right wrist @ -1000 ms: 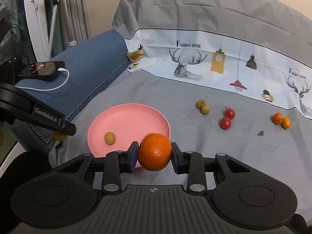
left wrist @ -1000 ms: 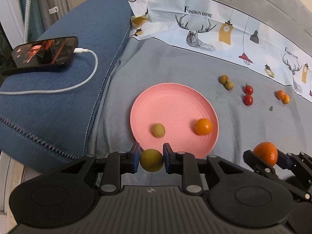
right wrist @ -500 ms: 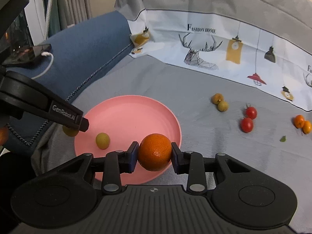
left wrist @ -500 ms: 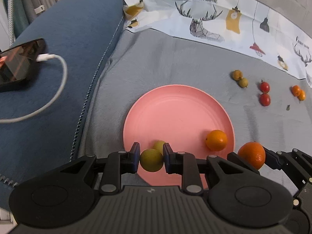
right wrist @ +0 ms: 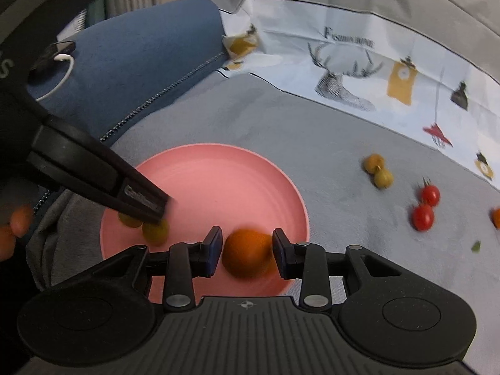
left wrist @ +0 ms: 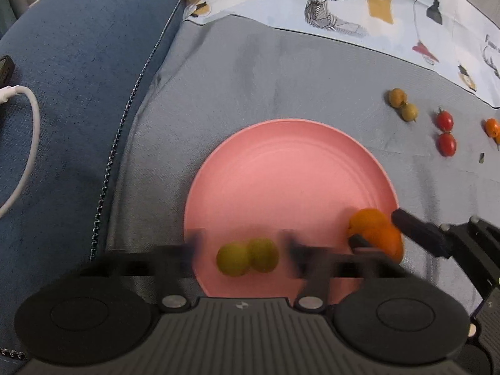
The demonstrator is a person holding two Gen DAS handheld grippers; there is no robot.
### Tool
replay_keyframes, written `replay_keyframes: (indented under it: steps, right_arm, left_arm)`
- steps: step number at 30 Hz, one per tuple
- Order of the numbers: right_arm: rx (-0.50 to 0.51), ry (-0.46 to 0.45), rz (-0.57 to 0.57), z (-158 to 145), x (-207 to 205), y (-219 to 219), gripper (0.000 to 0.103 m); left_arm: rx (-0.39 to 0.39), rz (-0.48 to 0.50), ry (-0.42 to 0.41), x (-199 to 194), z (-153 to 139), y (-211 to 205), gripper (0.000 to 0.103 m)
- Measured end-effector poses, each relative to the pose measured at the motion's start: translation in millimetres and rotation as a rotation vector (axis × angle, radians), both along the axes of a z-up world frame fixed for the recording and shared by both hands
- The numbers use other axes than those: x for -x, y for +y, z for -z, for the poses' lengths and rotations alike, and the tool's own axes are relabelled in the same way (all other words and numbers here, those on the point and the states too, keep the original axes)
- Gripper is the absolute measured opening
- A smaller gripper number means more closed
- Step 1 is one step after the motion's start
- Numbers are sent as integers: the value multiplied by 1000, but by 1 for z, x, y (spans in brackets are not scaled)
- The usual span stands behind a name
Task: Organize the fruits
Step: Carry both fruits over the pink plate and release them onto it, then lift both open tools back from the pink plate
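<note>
While both tongs hang low over the pink plate [left wrist: 281, 168], each has just been opening its jaws; the left tongs [left wrist: 240, 247] now stand spread wide, their fingers blurred, and between them two green fruits [left wrist: 247, 256] lie touching each other on the near part of the plate, neither pressed by a pad; the right tongs [right wrist: 247, 251] stand partly parted, with a narrow gap visible on each side of the orange [right wrist: 247, 253], which sits between the pads at the near edge of the plate; in the left wrist view this orange [left wrist: 375, 231] appears to the right of the left tongs, blurred and partly behind a black finger [left wrist: 418, 231] of the right tongs; in the right wrist view a finger [right wrist: 103, 178] of the left tongs reaches in from the left, above the green fruits [right wrist: 150, 228]; beyond and to the right of both tongs, on the grey bed cover [left wrist: 250, 78], lie a pair of yellow-green fruits [left wrist: 403, 106], two red tomatoes [left wrist: 445, 131] and, at the frame edge, a small orange fruit [left wrist: 492, 126]; to the left of the left tongs, a white cable [left wrist: 28, 143] rests on a blue cushion [left wrist: 78, 78].
</note>
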State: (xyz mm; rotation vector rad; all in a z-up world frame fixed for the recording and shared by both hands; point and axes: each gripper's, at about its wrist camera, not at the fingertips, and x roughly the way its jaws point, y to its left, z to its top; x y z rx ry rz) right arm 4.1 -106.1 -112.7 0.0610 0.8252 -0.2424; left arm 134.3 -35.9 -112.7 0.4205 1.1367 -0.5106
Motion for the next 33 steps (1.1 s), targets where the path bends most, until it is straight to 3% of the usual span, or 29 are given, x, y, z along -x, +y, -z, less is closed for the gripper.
replay_keyframes:
  steps: [3,6,12,17,25,33]
  right_arm:
    - [18,-27,-17,-7,1,2,78]
    - [27,-37,-19,-16,12,4,86]
    - [-38,16,64,-27,54,10,91]
    - [-68,9,134,-44,93,16,93]
    - [16,-88,88,-81,139,56,97]
    - [42,-175,108,-107,175,67,98]
  left_arm:
    - [31,-22,-85,6,-11,9,103]
    - [14,-33,-75,13,-15,17,103]
    - [-1,-40,-77,52,-29,41,103]
    - [3,-57,-76,94,-43,66,103]
    - [41,-87,-170,142,-77,98,103]
    - [71,-72,-245,184,-101,111,103]
